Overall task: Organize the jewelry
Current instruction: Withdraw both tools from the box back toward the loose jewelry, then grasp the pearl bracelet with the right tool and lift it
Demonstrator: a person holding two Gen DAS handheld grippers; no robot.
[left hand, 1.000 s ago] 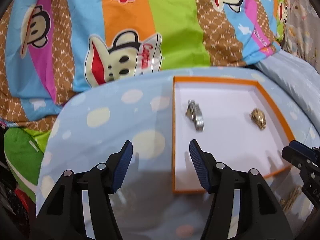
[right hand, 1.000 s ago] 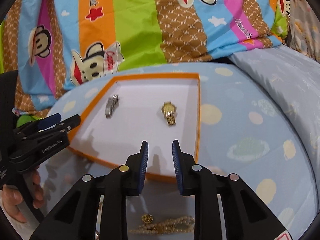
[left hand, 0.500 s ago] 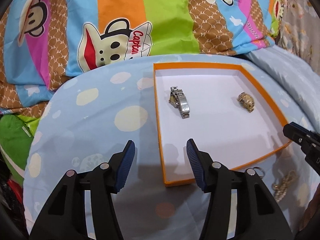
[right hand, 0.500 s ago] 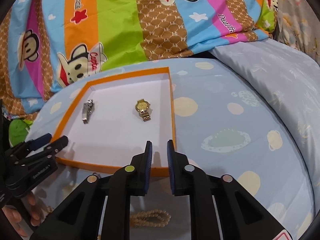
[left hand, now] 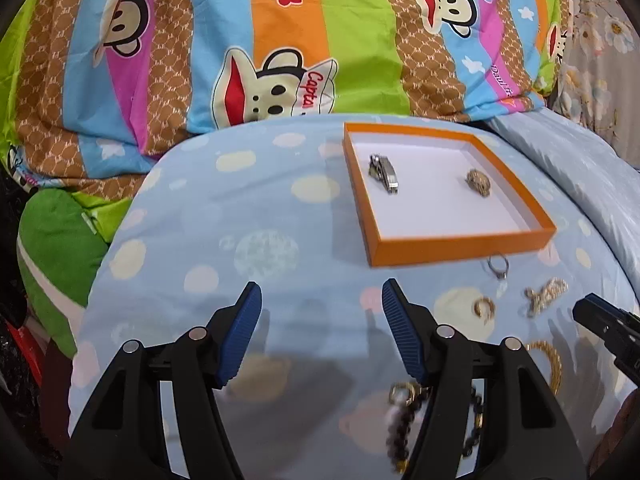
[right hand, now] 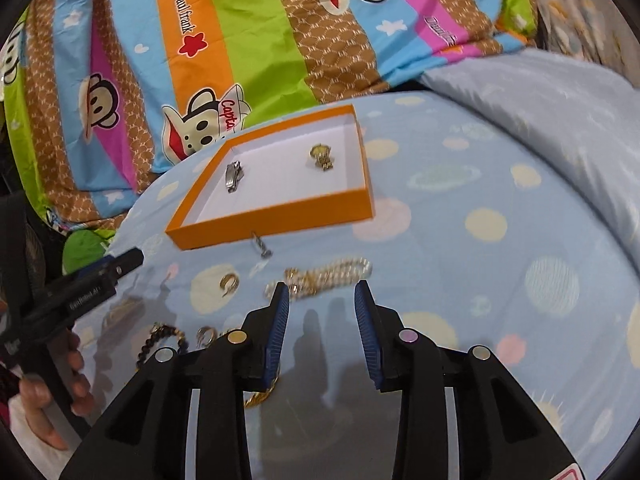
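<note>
An orange-rimmed tray with a white floor holds a silver watch and a gold watch. Loose jewelry lies on the blue spotted cover in front of it: a pearl-and-gold bracelet, a gold hoop earring, a silver ring and a dark bead chain. My left gripper is open and empty, short of the tray. My right gripper is open and empty, just behind the pearl bracelet.
A bright striped cartoon-monkey quilt rises behind the tray. A pale blue pillow lies to the right. A green cushion sits off the left edge. The other gripper shows in each view: the left one, the right one.
Both grippers have pulled back from the tray toward me, bringing the loose jewelry in front of it into view. The right gripper's jaws have widened from nearly shut to open.
</note>
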